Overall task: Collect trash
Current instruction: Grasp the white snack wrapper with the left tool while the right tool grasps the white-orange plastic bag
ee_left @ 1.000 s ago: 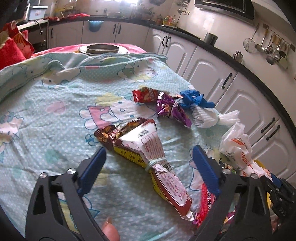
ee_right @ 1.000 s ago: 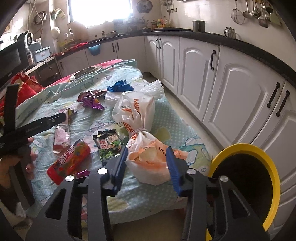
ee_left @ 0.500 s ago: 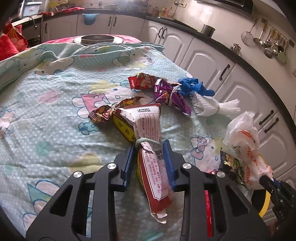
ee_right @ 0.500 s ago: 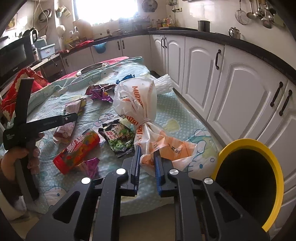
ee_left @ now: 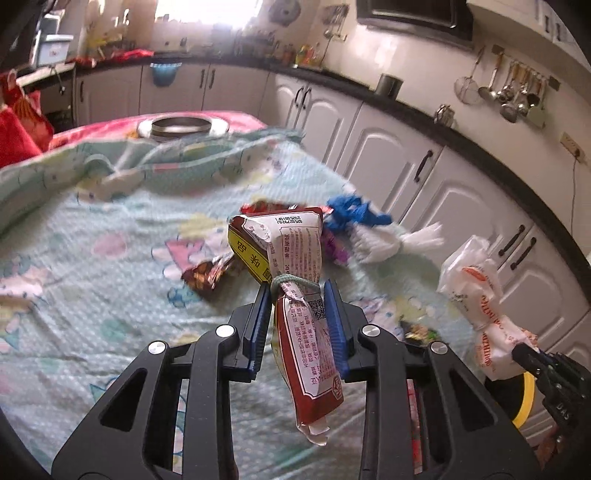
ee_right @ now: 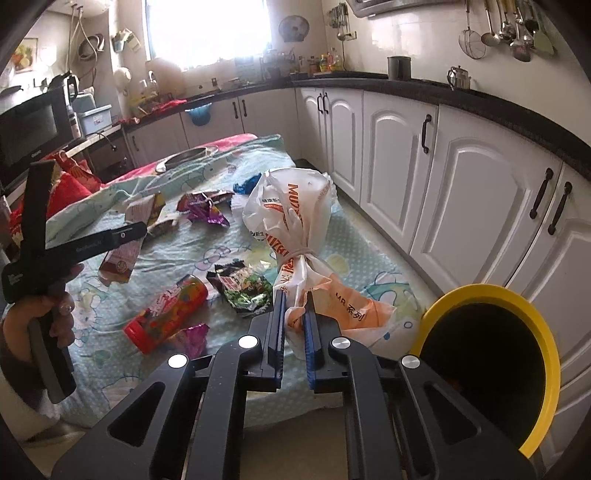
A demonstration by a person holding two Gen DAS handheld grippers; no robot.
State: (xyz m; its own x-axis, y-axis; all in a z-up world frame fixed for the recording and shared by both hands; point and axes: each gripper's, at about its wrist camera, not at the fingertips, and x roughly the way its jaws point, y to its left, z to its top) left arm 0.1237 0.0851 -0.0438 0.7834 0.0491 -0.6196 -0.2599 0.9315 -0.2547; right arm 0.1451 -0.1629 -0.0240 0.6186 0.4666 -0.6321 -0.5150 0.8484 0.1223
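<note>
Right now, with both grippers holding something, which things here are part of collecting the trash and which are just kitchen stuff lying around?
Part of the job:
- tied snack packet in left gripper
- white plastic bag in right gripper
- yellow-rimmed bin
- red can, green wrapper, purple wrapper

Just lying about:
- hanging utensils
- microwave
- metal pan

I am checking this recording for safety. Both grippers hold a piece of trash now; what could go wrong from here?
1. The left gripper pinches the tied red snack packet only near its knot, and the long tail hangs free; it may slip or swing out.
2. The right gripper holds thin film of the white plastic bag; it could tear or slide.
3. The yellow-rimmed bin sits low beside the table; a drop might miss its opening.
</note>
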